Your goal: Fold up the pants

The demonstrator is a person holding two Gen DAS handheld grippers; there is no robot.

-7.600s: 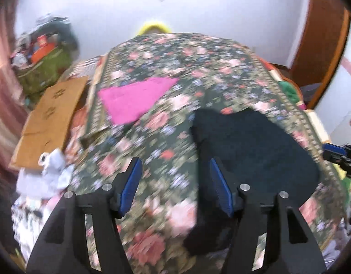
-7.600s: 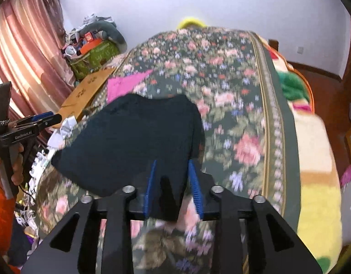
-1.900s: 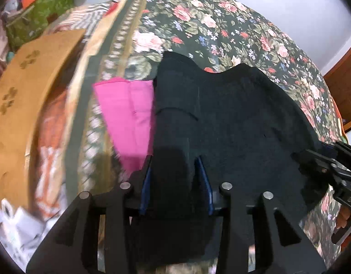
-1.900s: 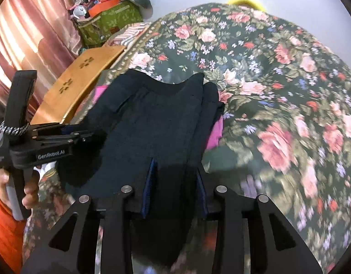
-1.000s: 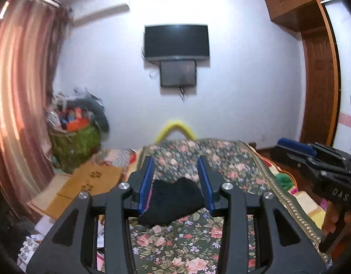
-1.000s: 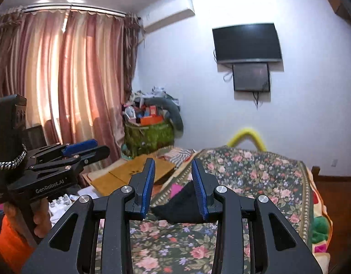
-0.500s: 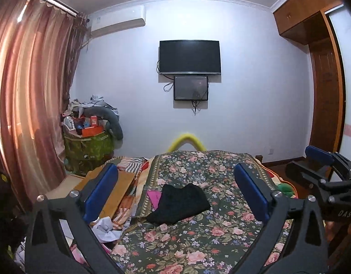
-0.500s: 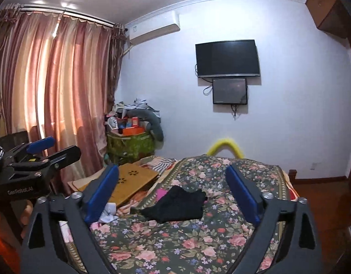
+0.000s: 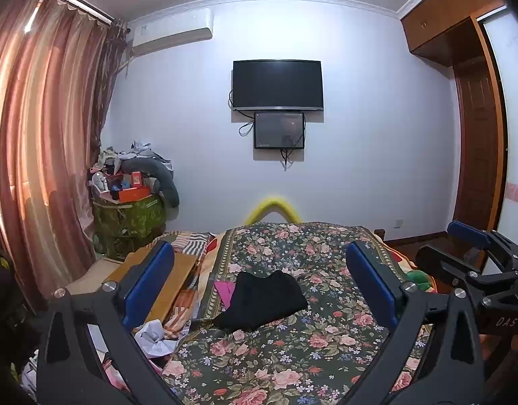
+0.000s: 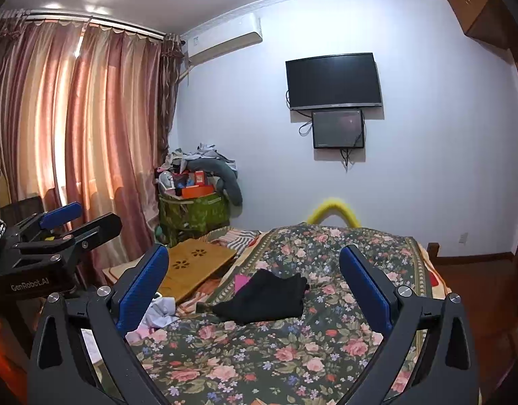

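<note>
Bed with floral bedspread point(image 9: 292, 347) fills the lower frame, running away toward the far wall; folded black pants point(image 9: 264, 300) lie on its left side, a compact bundle, long axis slanting from near-left to far-right; a pink cloth point(image 9: 224, 290) peeks out beside them at the left; left gripper point(image 9: 259, 287) jaws spread wide, empty, well back from the pants; right gripper point(image 10: 254, 287) likewise wide, nothing between.

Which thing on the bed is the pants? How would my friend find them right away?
Find the big bed with the dark flowered bedspread under the black wall television. On its left side lies a folded black cloth bundle, the pants. They overlap a flat bright pink cloth; the pants are the only plain black thing on the flowers.
</note>
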